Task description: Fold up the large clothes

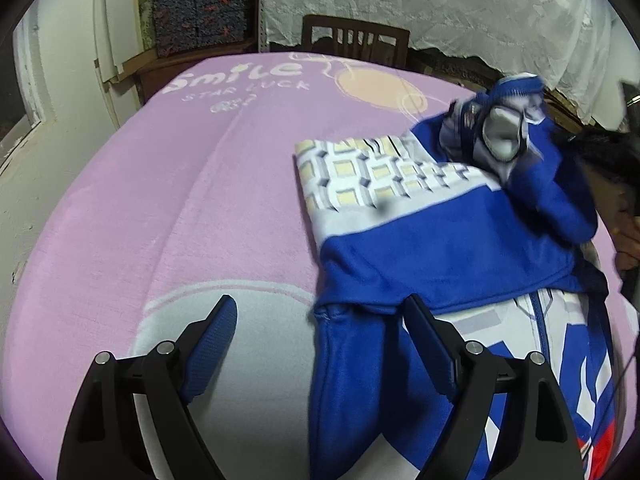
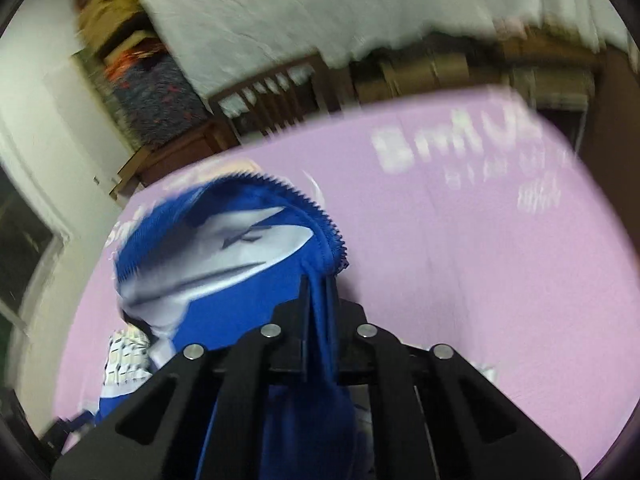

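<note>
A large blue and white jacket (image 1: 440, 248), with a panel of yellow squares, lies on the right half of a pink blanket (image 1: 160, 200). My left gripper (image 1: 320, 306) hangs open just above the jacket's near edge. One finger is over the blanket and the other over blue fabric, with nothing pinched. At the far right a sleeve end (image 1: 504, 132) is lifted off the blanket. In the right wrist view, my right gripper (image 2: 316, 280) is shut on a fold of the blue jacket (image 2: 224, 264), whose ribbed cuff and white lining bunch up past the fingertips.
The pink blanket (image 2: 480, 260) with white lettering covers the whole surface. A dark wooden chair (image 1: 356, 42) stands behind its far edge, under a white lace cloth (image 1: 440, 4). Shelves of folded fabric (image 1: 200, 8) stand at the back left, beside a white wall (image 1: 60, 80).
</note>
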Tool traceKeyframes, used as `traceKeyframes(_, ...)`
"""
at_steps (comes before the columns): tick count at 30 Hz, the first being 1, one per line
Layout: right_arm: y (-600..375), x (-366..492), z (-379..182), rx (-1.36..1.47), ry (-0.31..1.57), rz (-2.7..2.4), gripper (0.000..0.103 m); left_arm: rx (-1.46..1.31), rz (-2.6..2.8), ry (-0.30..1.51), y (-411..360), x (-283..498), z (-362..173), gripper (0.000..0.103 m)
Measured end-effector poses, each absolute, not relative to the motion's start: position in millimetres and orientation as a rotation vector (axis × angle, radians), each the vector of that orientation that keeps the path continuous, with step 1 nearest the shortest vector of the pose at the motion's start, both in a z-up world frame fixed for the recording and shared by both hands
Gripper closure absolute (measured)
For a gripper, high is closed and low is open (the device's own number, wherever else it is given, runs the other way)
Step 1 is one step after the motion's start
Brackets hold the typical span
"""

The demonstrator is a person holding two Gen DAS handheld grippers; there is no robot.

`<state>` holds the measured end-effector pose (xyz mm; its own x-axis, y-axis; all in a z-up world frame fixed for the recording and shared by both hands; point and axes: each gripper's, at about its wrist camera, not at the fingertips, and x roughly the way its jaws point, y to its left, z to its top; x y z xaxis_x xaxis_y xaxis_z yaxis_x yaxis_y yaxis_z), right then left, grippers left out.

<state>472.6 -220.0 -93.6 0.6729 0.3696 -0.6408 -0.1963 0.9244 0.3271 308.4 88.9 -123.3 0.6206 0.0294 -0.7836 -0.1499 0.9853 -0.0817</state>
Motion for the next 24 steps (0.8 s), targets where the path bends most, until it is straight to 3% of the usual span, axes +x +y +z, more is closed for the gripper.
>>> traceKeyframes(5, -177, 409, -23, -0.026, 0.576, 0.35, 0.097, -0.167, 0.121, 0.858, 96, 303, -112, 0.017)
traceKeyframes(9, -139, 337, -8, -0.242, 0.483, 0.395, 0.097, -0.187, 0.129, 0.825, 101, 295, -102, 0.017)
traceKeyframes(14, -91, 237, -39, -0.55, 0.407, 0.483, 0.097, -0.241, 0.133, 0.771, 112, 279, -86, 0.017)
traceKeyframes(19, -59, 170, -113, -0.824, 0.496, 0.618, 0.095, -0.293, 0.122, 0.772, 120, 264, -86, 0.017)
traceKeyframes(20, -63, 166, -120, -0.802, 0.529, 0.635, 0.094, -0.3, 0.117, 0.778, 120, 263, -88, 0.017)
traceKeyframes(24, -103, 178, -112, -0.528, 0.633, 0.642, 0.057, -0.287, 0.075, 0.788, 109, 261, -92, 0.017)
